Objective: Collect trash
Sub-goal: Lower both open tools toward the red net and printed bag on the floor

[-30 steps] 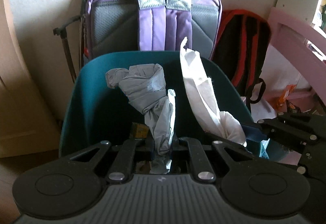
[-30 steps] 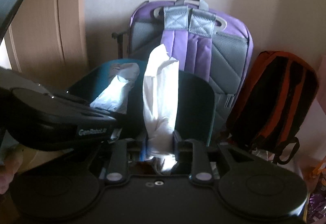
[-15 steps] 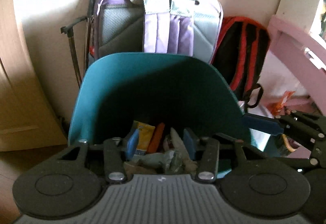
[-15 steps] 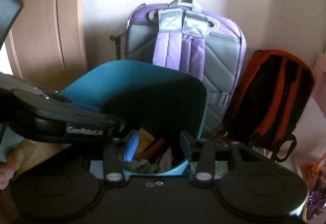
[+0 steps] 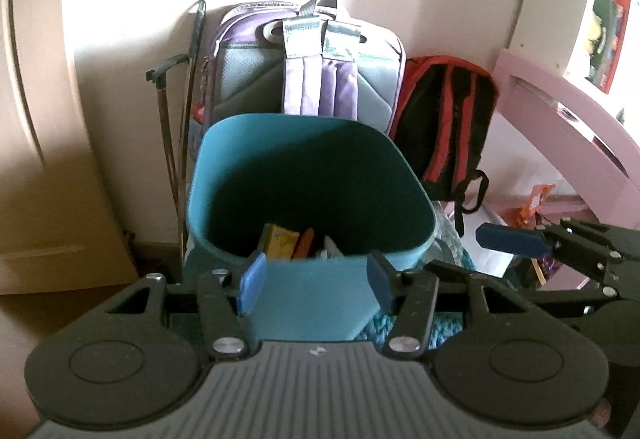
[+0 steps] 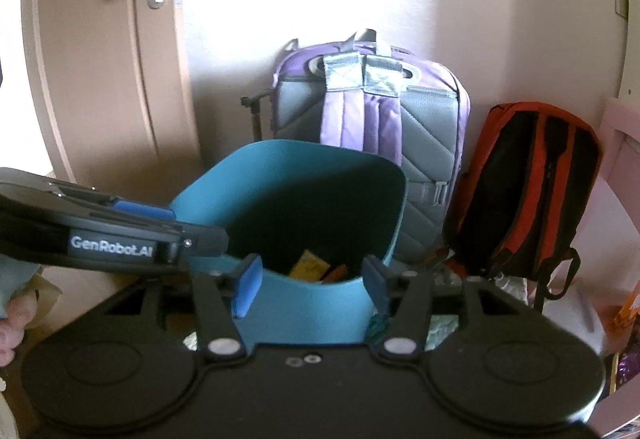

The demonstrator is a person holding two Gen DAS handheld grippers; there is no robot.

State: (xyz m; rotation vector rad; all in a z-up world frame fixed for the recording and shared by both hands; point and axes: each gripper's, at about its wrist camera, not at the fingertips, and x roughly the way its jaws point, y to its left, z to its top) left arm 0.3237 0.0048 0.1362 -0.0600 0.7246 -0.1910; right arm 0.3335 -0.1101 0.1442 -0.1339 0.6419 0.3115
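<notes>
Looking through the left wrist camera, I see the left gripper (image 5: pixel 314 281) with its jaws about half open; they have just been opening, and nothing is between the blue pads (image 5: pixel 251 282). It sits in front of the near wall of the teal bin (image 5: pixel 308 303), not touching it. Inside the bin lies the trash (image 5: pixel 294 245): a yellow packet, an orange piece and pale crumpled material. A purple backpack (image 5: pixel 316 79) leans on the wall behind the bin, with a red-and-black backpack (image 5: pixel 444 127) beside it to the right. At the right edge the right gripper (image 5: pixel 516 239) enters, one blue pad visible, clear of the bin.

Through the right wrist camera, I see the right gripper (image 6: pixel 312 285) likewise about half open, jaws just opened wider, holding nothing. The teal bin (image 6: pixel 304 319) stands directly ahead, with the trash (image 6: pixel 316 265) at its bottom. The left gripper (image 6: pixel 144 215) crosses from the left over the bin's rim. A door (image 6: pixel 104 51) stands at left, the purple backpack (image 6: pixel 372 111) and red-and-black backpack (image 6: pixel 524 183) behind.
</notes>
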